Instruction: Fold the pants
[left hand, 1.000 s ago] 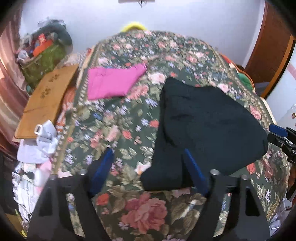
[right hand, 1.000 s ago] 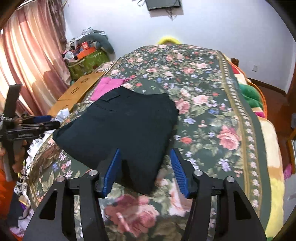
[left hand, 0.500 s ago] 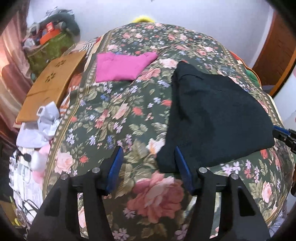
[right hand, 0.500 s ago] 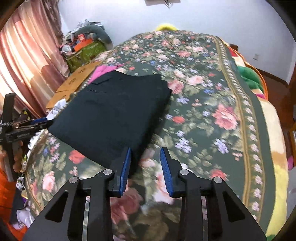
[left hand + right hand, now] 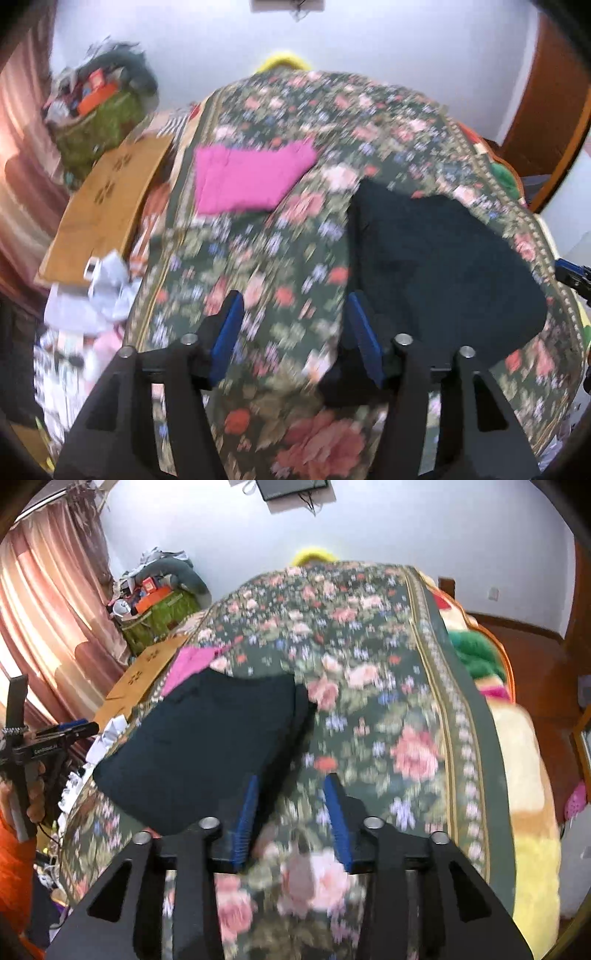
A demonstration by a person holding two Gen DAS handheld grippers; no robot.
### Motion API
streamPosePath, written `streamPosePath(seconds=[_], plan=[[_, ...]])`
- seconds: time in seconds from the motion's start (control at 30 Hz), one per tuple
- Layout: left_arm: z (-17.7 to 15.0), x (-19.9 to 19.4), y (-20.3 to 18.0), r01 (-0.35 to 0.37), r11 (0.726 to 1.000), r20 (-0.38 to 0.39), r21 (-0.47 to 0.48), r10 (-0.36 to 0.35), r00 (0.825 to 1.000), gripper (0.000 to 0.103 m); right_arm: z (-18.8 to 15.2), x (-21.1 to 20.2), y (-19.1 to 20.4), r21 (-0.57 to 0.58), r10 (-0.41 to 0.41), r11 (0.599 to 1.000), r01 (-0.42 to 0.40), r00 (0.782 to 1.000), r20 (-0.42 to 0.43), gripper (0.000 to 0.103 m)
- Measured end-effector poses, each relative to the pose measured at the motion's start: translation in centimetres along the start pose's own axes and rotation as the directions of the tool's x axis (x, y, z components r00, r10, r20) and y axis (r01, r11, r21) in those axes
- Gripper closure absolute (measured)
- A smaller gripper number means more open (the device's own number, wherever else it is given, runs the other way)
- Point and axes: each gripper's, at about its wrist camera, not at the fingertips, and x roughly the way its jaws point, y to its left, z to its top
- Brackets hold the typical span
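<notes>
Lying: the dark pants point(image 5: 436, 266) sit already folded into a compact block on the floral bedspread point(image 5: 280, 258), toward the near end of the bed.
Long axis: it runs roughly from the near edge of the bed away toward the far wall, slightly skewed.
From the left gripper point(image 5: 295, 328): the pants are off to its right; the right-hand finger sits at the block's near left corner, though blur hides whether it touches.
From the right gripper point(image 5: 291, 805): the pants are off to its left; the left-hand finger overlaps the near right corner.
Jaws: both pairs are spread and hold nothing; only bedspread shows between them.
Nearer arm: neither clearly; each flanks one near corner, so the block lies between the two grippers.
Judgement: the fold looks near finished; any last move would turn on closing inward at those near corners.
Elsewhere: a pink garment point(image 5: 247, 181) lies farther up the bed, well apart.
</notes>
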Motion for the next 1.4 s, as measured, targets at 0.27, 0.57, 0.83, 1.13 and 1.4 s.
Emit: streamPosePath(seconds=[0.27, 0.57, 0.83, 1.13, 1.4], plan=[[5.1, 4.0, -3.3, 0.091, 0.993, -0.009, 0.069, -0.091, 0.996, 0.027, 3.9, 3.7, 1.2, -0.105, 0.021, 0.994, -0.022, 1.000, -0.008, 0.062], [7.9, 10.9, -4.6, 0.121, 0.989, -0.121, 0.087, -0.110, 0.987, 0.027, 7.2, 11.1, 0.0, -0.081, 0.051, 0.995, -0.061, 0.991, -0.122, 0.062], [8.7, 14.5, -6.5, 0.158, 0.971, -0.201, 0.178, -0.121, 0.972, 0.027, 8.1, 16.1, -0.8, -0.066, 0.084, 0.993, -0.101, 0.973, -0.214, 0.073], [7.7, 16.6, -6.4, 0.148, 0.980, -0.214, 0.132, -0.118, 0.970, 0.027, 7.4, 16.9, -0.3, -0.166, 0.044, 0.983, -0.077, 0.980, -0.195, 0.087], [8.3, 14.9, -5.9, 0.151, 0.986, -0.185, 0.069, -0.136, 0.973, 0.031, 8.4, 15.2, 0.1, -0.170, 0.017, 0.984, -0.053, 0.979, -0.205, 0.087]])
